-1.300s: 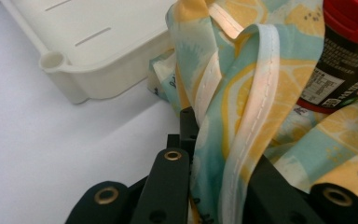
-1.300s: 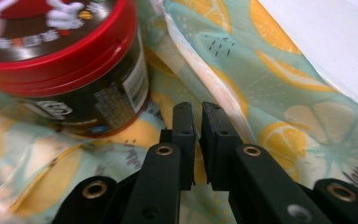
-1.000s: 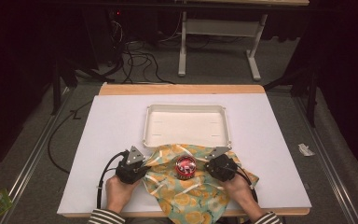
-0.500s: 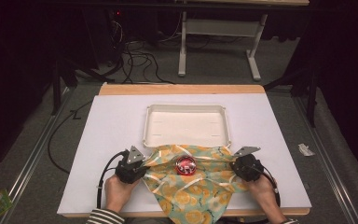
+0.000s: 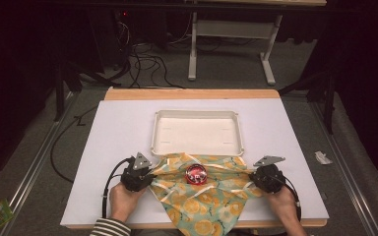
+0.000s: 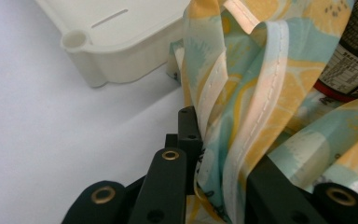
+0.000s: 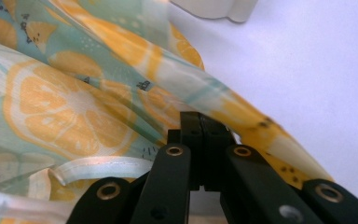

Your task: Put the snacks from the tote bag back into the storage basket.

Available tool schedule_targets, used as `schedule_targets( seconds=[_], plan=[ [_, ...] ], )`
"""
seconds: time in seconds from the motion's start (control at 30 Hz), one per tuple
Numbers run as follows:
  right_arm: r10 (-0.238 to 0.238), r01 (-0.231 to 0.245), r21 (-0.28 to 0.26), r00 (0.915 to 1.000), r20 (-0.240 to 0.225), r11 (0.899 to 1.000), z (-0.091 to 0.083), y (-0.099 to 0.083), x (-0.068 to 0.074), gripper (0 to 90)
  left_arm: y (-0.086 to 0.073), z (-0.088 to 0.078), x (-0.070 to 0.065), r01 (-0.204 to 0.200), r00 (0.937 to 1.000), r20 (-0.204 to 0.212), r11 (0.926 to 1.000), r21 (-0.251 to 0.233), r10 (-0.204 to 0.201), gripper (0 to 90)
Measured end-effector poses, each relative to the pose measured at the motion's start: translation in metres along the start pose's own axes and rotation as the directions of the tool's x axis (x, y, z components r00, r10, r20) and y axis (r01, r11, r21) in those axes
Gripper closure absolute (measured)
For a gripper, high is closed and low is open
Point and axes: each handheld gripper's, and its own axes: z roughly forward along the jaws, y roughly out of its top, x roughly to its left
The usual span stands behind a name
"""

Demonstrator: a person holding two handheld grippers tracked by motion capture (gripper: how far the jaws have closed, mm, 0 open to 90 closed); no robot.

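A lemon-print cloth point(image 5: 204, 196) in mint and yellow lies at the table's near edge and hangs over it. A red can point(image 5: 195, 174) rests on the cloth's middle. My left gripper point(image 5: 147, 175) is shut on the cloth's left corner point(image 6: 223, 140); bunched folds and a pale hem rise between its jaws, with the can point(image 6: 354, 56) behind. My right gripper point(image 5: 252, 178) is shut on the cloth's right corner point(image 7: 242, 116), pulled out to the right so the fabric point(image 7: 74, 102) stretches taut.
A shallow white tray point(image 5: 197, 132) stands just beyond the cloth, its near rim touching the fabric; its corner point(image 6: 102, 56) is close to the left gripper. The white tabletop point(image 5: 113, 137) spreads to both sides. Cables and a desk frame lie on the floor behind.
My right gripper has pulled the cloth's right corner outward to the right, spreading the fabric wider. The left gripper and the can have kept their places.
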Motion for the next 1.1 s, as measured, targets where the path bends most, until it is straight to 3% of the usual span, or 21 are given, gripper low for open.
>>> schedule_targets(
  seconds=[0.27,0.37,0.4,0.53,0.63,0.87,1.0,1.1],
  plan=[
    [0.014,-0.014,-0.017,0.9997,-0.019,1.000,0.001,-0.003,-0.003,90.0,-0.003,0.004,0.008,-0.004,1.0000,0.005,0.9997,0.025,0.004,85.1],
    [0.015,-0.016,-0.017,0.9997,-0.019,1.000,0.000,-0.003,-0.003,90.0,-0.004,0.007,0.012,0.021,0.9997,0.013,0.9995,0.025,-0.022,82.7],
    [0.013,-0.014,-0.015,0.9997,-0.018,1.000,0.000,-0.002,-0.002,90.0,-0.005,0.008,0.013,0.039,0.9992,0.012,0.9991,0.016,-0.039,81.0],
    [-0.005,0.005,-0.005,1.0000,0.007,1.000,0.000,-0.001,0.001,90.0,-0.008,0.004,0.013,0.044,0.9990,0.010,0.9990,0.001,-0.044,72.4],
    [0.002,-0.002,-0.003,1.0000,0.003,1.000,0.000,-0.001,0.001,90.0,-0.007,-0.002,0.010,0.036,0.9993,0.005,0.9992,-0.018,-0.036,60.2],
    [-0.004,0.004,-0.005,1.0000,0.002,1.000,0.001,-0.001,0.000,90.0,-0.007,-0.013,0.002,0.006,0.9981,0.061,0.9988,-0.048,-0.003,45.1],
    [-0.012,0.012,0.003,0.9999,0.011,1.000,0.000,0.000,0.002,90.0,-0.006,-0.016,0.001,0.016,0.9953,0.097,0.9977,-0.065,-0.009,40.4],
    [-0.011,0.011,0.004,0.9998,0.015,1.000,0.000,0.000,0.002,90.0,-0.003,-0.015,-0.001,0.020,0.9951,0.099,0.9970,-0.075,-0.012,37.6]
  ],
)
